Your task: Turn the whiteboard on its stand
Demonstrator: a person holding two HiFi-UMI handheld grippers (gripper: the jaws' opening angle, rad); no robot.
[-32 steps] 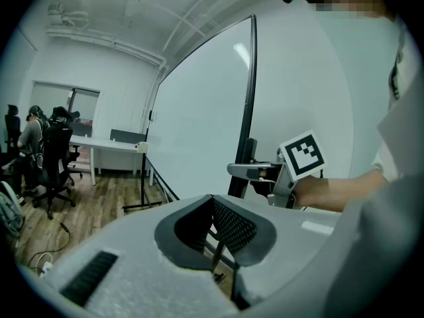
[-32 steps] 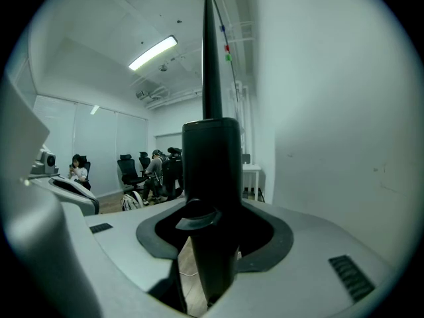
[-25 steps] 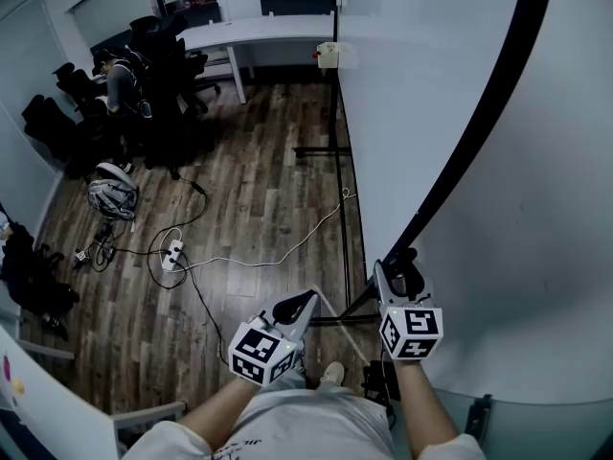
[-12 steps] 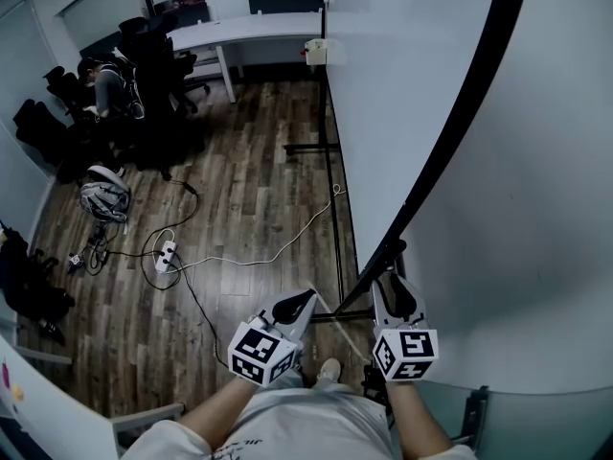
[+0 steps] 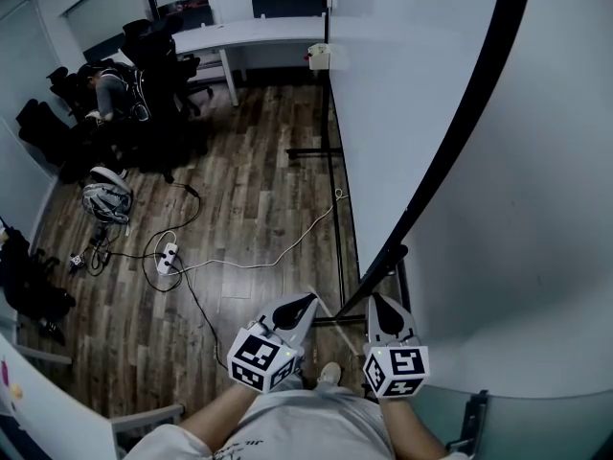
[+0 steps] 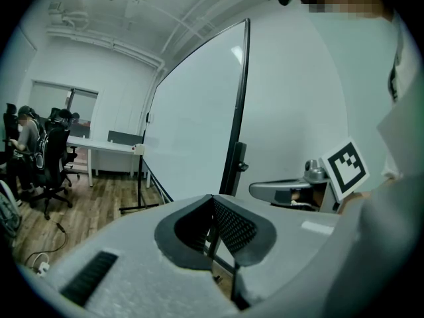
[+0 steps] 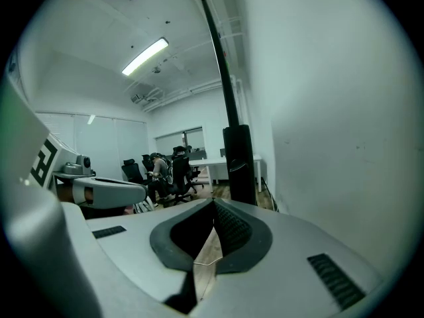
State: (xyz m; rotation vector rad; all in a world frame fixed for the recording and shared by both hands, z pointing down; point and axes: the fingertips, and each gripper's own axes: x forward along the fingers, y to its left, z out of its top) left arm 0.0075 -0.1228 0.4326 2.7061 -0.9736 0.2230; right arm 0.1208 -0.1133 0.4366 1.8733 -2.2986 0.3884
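Wooden floor [image 5: 249, 209] fills the middle of the head view. The whiteboard [image 5: 402, 113] stands upright in the right half of the frame, and its white face reaches from the top edge down to the lower centre. Its black frame [image 5: 460, 127] runs as a long diagonal from the upper right to the lower centre. The stand [image 5: 337, 228] shows as thin black bars on the floor under the board's left edge.

Both grippers are at the bottom centre. The right gripper [image 5: 379, 303] points at the lower end of the frame and is just beside it; I cannot tell if it touches. In the right gripper view its jaws are pressed together with nothing between them, and the black post rises just behind the tips. The left gripper [image 5: 305, 302] is a little to the left, apart from the board and over the floor. Its jaws also meet tip to tip and hold nothing.

Left of centre a white cable [image 5: 278, 252] runs over the floor from a power strip [image 5: 170, 254]. A helmet [image 5: 105, 199] lies at the left. In the upper left are a desk [image 5: 249, 34], dark chairs [image 5: 172, 65] and a seated person [image 5: 107, 89].
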